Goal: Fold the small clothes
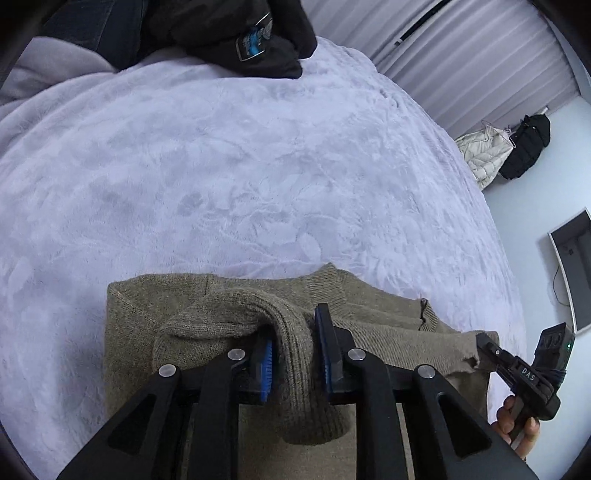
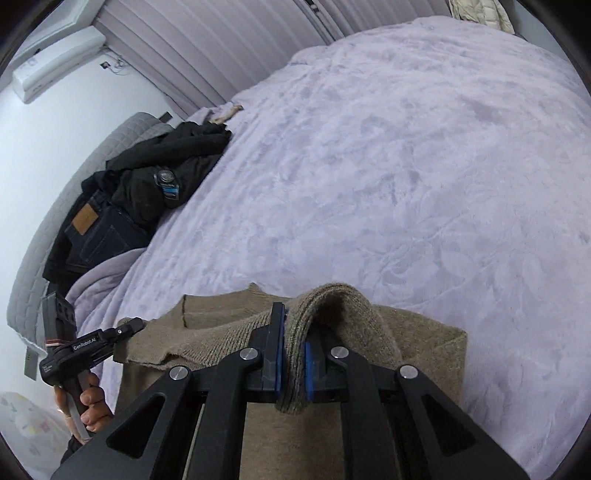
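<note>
A small olive-brown knit sweater (image 1: pixel 229 295) lies on the lavender bed blanket (image 1: pixel 221 166), its collar toward the far side. My left gripper (image 1: pixel 295 354) is shut on a ribbed fold of the sweater, which bulges up between the blue pads. My right gripper (image 2: pixel 293 363) is shut on another ribbed fold of the same sweater (image 2: pixel 424 343). In the left wrist view the right gripper (image 1: pixel 484 345) shows at the sweater's right edge. In the right wrist view the left gripper (image 2: pixel 125 328) shows at its left edge.
A pile of black clothes and dark jeans (image 2: pixel 147 192) lies at the head of the bed, also in the left wrist view (image 1: pixel 240 33). Pleated curtains (image 1: pixel 480 55), hanging jackets (image 1: pixel 524 147) and a wall air conditioner (image 2: pixel 55 62) ring the bed.
</note>
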Demonstrator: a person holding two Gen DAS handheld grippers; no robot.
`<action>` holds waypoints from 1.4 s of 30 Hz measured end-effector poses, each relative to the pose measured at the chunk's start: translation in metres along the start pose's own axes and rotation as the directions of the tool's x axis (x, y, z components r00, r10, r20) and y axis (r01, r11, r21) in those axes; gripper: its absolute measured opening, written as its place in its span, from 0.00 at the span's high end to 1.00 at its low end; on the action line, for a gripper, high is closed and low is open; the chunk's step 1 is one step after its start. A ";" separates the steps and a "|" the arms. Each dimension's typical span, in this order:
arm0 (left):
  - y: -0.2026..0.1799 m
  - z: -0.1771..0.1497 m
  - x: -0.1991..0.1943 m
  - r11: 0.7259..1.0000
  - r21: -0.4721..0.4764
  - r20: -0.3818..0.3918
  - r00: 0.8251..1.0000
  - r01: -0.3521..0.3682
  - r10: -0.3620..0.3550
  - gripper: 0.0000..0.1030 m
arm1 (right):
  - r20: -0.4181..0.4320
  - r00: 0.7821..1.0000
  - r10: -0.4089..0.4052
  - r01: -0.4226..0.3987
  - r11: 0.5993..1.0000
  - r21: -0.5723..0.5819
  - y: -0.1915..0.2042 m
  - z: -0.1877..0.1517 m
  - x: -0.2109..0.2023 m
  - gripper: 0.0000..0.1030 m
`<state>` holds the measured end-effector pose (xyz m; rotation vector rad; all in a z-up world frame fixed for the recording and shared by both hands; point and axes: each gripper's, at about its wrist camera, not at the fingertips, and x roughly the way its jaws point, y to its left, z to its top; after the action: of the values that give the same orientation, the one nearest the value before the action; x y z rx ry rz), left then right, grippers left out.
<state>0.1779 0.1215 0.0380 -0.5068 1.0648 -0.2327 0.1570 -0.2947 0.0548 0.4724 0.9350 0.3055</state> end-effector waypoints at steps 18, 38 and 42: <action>0.010 -0.015 -0.103 0.994 0.077 0.217 0.972 0.073 -0.088 0.02 | 0.126 0.991 -0.033 0.027 0.998 0.050 -0.004 -0.015 -0.049 0.28; 0.046 -0.133 -0.119 0.913 0.324 0.143 0.967 -0.246 0.210 0.02 | 0.134 0.893 -0.430 0.449 0.874 -0.186 0.010 -0.129 -0.100 0.28; 0.058 -0.141 -0.119 0.939 0.301 0.114 0.984 -0.165 0.136 0.02 | 0.157 0.889 -0.430 0.458 0.838 -0.296 0.044 -0.156 -0.096 0.28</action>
<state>-0.0055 0.1817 0.0464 -0.1501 0.9506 -0.2335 -0.0282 -0.2606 0.0655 -0.0470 0.8622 0.0099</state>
